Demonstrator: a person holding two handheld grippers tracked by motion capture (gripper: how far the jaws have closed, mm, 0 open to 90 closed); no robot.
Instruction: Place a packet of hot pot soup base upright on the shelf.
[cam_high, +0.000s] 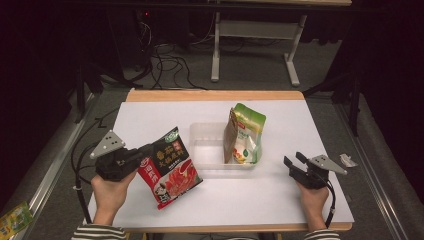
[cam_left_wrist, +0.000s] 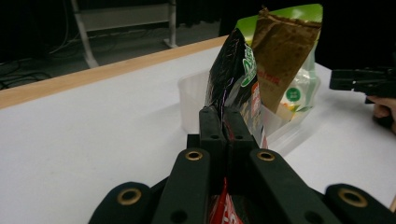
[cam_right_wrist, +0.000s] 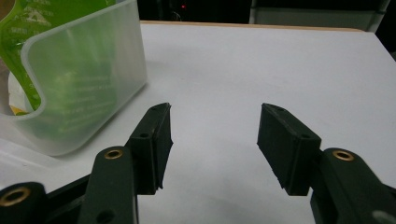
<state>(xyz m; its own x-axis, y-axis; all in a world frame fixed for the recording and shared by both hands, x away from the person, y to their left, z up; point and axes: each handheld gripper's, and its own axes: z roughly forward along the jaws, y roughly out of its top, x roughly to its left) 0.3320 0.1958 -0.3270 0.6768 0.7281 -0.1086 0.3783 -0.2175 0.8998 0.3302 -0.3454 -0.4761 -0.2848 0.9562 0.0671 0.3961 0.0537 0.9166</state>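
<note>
My left gripper (cam_high: 145, 150) clamps the red snack packet (cam_high: 167, 167) by its edge, lifted just left of the clear bin (cam_high: 200, 150), seemingly bound there beside the green pouch (cam_high: 247, 132); my right gripper (cam_right_wrist: 212, 140) rests spread, empty.

Left gripper (cam_high: 145, 150) clamped, right gripper (cam_high: 295, 161) spread

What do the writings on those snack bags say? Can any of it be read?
Red packet in the left claw: large Chinese characters, too blurred to read.
Green pouch in the clear bin: print too small to read.
Its brown face: red lettering, blurred, unreadable.
No numbers or signs are legible.
</note>
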